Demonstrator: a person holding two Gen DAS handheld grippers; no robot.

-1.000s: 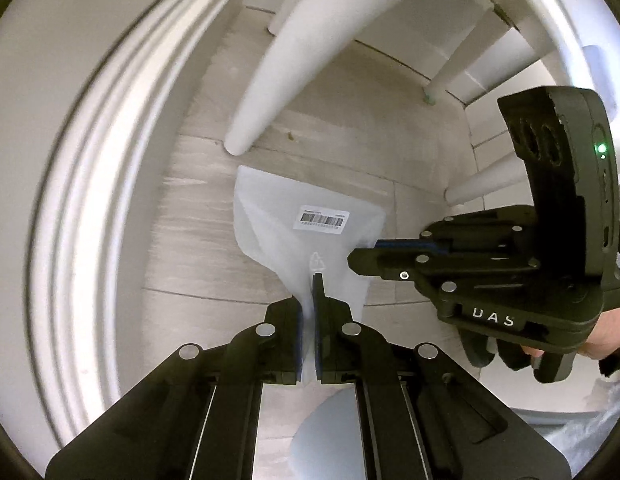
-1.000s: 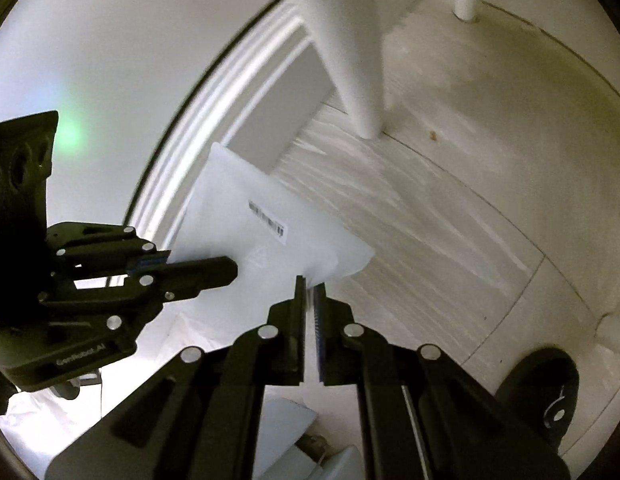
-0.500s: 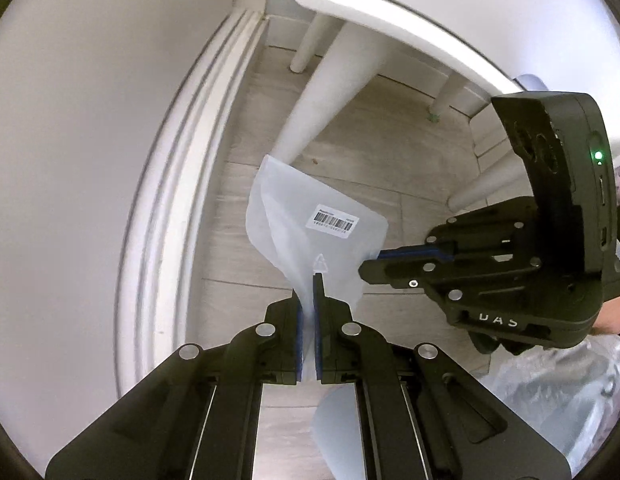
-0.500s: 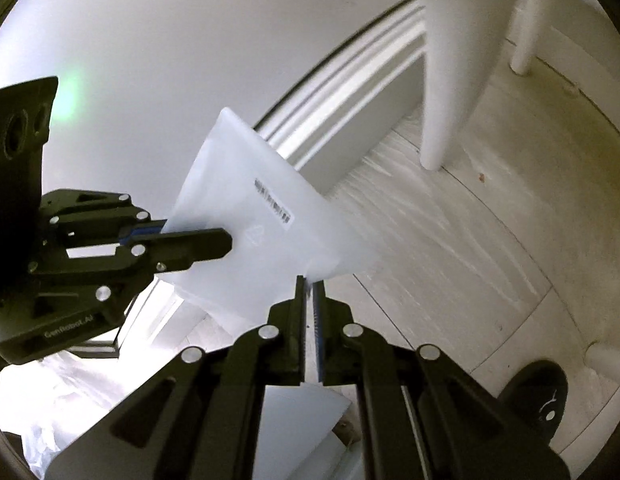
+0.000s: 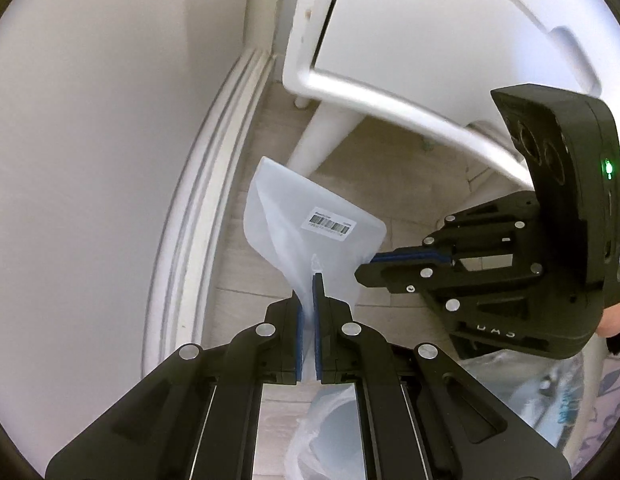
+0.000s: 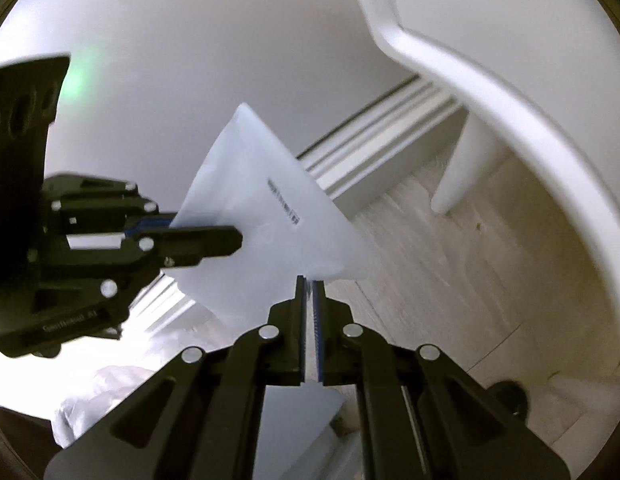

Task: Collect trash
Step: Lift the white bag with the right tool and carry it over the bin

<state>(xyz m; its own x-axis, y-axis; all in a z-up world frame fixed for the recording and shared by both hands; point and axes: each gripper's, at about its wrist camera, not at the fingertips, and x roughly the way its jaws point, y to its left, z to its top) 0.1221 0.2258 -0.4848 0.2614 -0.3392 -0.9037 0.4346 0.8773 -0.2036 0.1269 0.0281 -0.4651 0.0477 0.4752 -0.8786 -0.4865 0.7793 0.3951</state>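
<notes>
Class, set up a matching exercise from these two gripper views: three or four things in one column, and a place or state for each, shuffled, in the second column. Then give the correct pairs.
Column one:
1. frosted plastic bag
2. barcode label
3. white chair
4. baseboard

Column two:
A. runs along the foot of the wall
B. stuck on the bag's upper part
C. pinched by both the left gripper and the right gripper
D. stands on the pale wood floor

Pairs: 1-C, 2-B, 3-D, 4-A
</notes>
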